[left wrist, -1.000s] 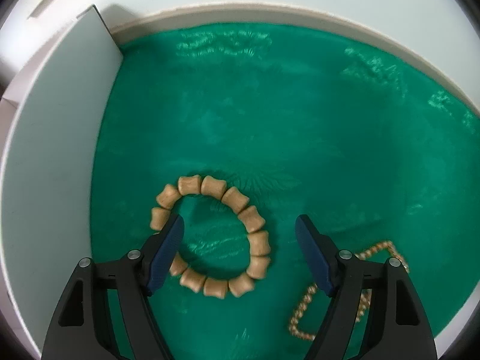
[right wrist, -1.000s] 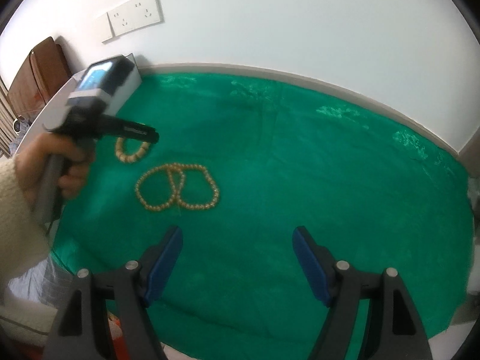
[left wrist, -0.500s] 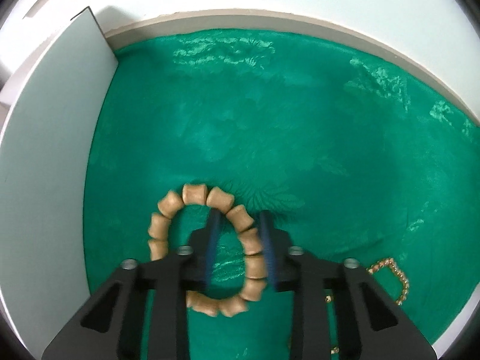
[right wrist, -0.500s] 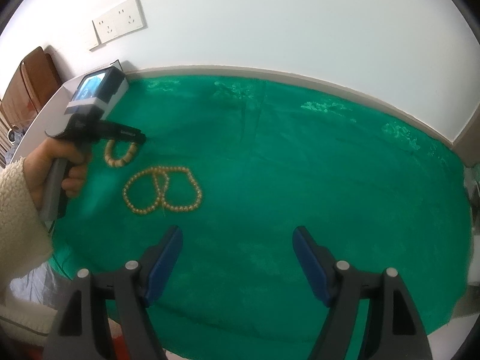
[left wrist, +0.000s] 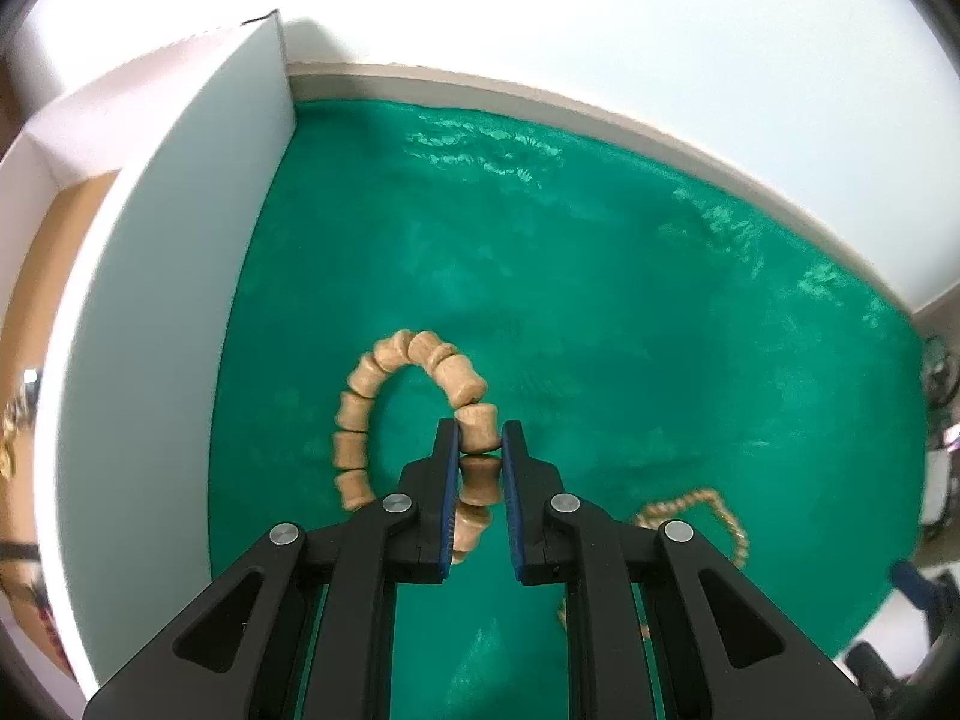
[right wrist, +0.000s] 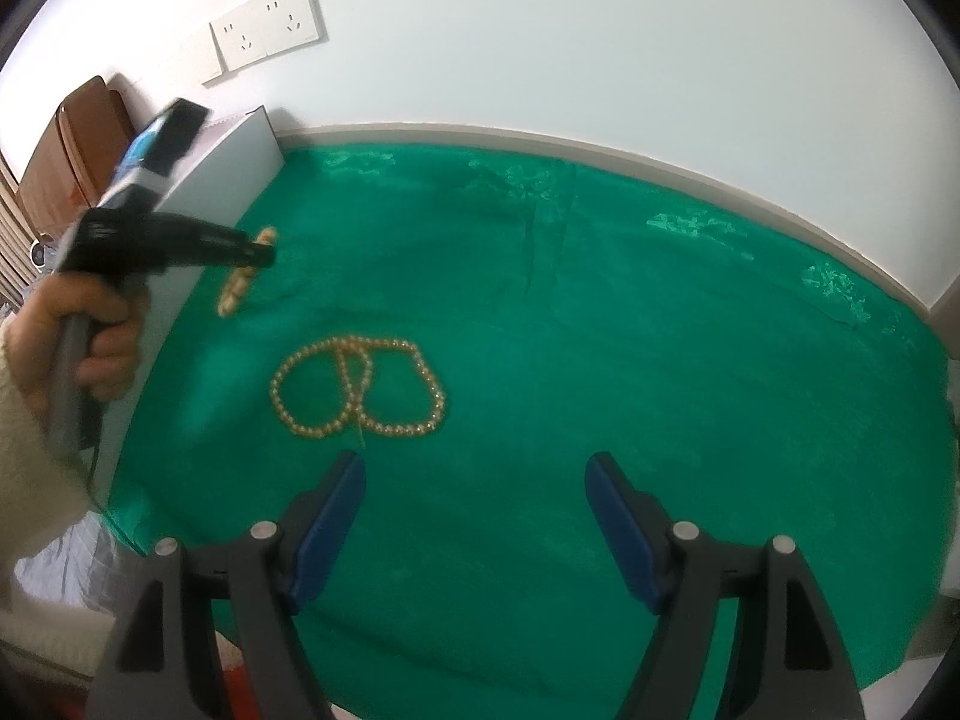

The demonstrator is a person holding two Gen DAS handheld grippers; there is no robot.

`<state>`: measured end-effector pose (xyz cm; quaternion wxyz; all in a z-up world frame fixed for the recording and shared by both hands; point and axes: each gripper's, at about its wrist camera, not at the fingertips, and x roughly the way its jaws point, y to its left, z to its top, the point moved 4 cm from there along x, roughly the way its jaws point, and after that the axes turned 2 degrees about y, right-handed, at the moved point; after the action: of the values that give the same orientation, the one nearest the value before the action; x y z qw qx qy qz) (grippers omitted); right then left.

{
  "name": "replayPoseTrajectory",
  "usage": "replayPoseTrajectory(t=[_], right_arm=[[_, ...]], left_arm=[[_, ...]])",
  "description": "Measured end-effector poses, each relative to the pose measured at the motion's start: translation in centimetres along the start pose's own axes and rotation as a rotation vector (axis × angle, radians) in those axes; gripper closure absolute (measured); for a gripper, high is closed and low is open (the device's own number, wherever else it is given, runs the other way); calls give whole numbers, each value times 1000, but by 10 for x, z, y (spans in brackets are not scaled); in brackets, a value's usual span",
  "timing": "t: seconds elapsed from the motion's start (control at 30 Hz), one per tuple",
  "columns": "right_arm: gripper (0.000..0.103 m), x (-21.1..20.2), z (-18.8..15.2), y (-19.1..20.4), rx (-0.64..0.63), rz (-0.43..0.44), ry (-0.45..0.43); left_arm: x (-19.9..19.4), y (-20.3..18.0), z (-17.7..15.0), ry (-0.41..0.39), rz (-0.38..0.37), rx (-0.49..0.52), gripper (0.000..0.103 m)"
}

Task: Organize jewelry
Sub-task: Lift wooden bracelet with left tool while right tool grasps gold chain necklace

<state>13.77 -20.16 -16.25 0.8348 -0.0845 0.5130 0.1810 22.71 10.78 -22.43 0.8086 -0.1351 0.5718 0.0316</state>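
Necklace (right wrist: pixel 359 387) lies on cloth (right wrist: pixel 600 330), right of box (right wrist: pixel 240 168).

Ahead of your tongs a plain white wall (right wrist: pixel 600 30) runs across, brightly and evenly lit. Up and left of the right tongs it carries a pair of white sockets (right wrist: pixel 267 24). A pale baseboard (right wrist: pixel 660 165) meets the green cloth (right wrist: pixel 660 360) that spreads under both tongs. Far left of the right tongs stands a brown chair back (right wrist: pixel 72 138).

Left tongs (left wrist: pixel 480 438) now clamped on wooden bracelet (left wrist: pixel 384 414), bracelet off the cloth, dangling.
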Motion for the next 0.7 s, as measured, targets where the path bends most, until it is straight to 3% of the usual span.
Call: replayPoseTrajectory(t=[0.2, 0.4, 0.7], right_arm=[[26, 7, 3, 2, 1, 15, 11], [26, 16, 8, 0, 6, 54, 30], [26, 27, 26, -23, -17, 11, 52]], left_arm=[[-25, -11, -7, -8, -43, -23, 91], [-25, -5, -17, -5, -65, -59, 91], [-31, 16, -30, -5, -57, -94, 91]])
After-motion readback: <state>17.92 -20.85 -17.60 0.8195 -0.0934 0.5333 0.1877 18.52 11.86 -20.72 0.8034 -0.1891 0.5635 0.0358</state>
